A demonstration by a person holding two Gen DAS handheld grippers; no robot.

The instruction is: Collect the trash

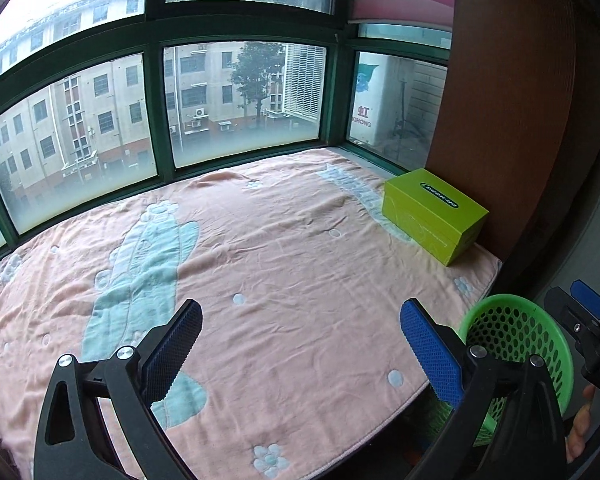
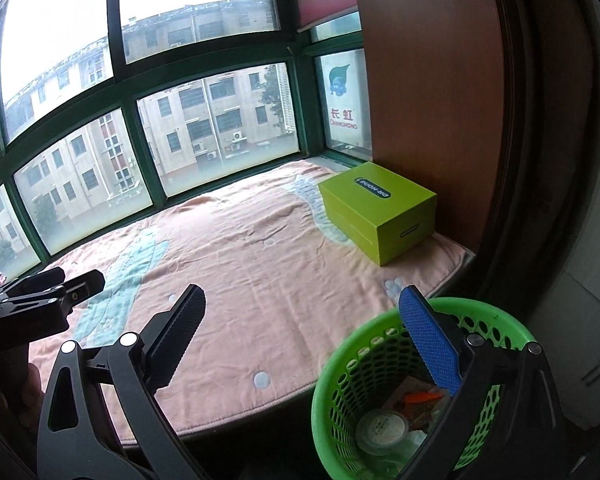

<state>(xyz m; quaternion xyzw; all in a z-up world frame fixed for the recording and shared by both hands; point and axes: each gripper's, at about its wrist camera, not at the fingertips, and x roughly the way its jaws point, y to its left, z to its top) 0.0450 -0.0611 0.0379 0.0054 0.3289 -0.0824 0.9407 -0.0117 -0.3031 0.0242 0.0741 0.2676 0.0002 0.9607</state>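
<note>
Plainly, in the left wrist view the left tongs (image 1: 300,344) stand spread wide with nothing between their pads, poised over a pink blanket (image 1: 284,248) laid along the window seat. No loose litter shows on that blanket. A lime-green box (image 1: 434,214) sits closed at the far right corner, against the wooden panel (image 1: 508,120), well apart from these tongs; whether it counts as trash I cannot tell. The green basket (image 1: 516,332) stands off the blanket's near right edge, just beside the right-hand finger, and part of the right tongs (image 1: 580,316) shows beyond it.

From the right wrist view the right tongs (image 2: 300,332) are also released and empty, with the blue pad over the basket's (image 2: 340,384) rim. Inside the basket lies the trash (image 2: 404,412): a round white lid or cup top, an orange wrapper and crumpled pale plastic, below and between the fingers toward the right one. I judge these scraps light, soft and crushable, the film rather slippery; a pinch on a crumpled fold would hold better than on a flat face. The box (image 2: 376,212), if it is to go, looks stiff and light, and broad, best taken across its narrower sides. The left tongs (image 2: 52,292) appear at the left edge over the blanket (image 2: 260,264).
</note>
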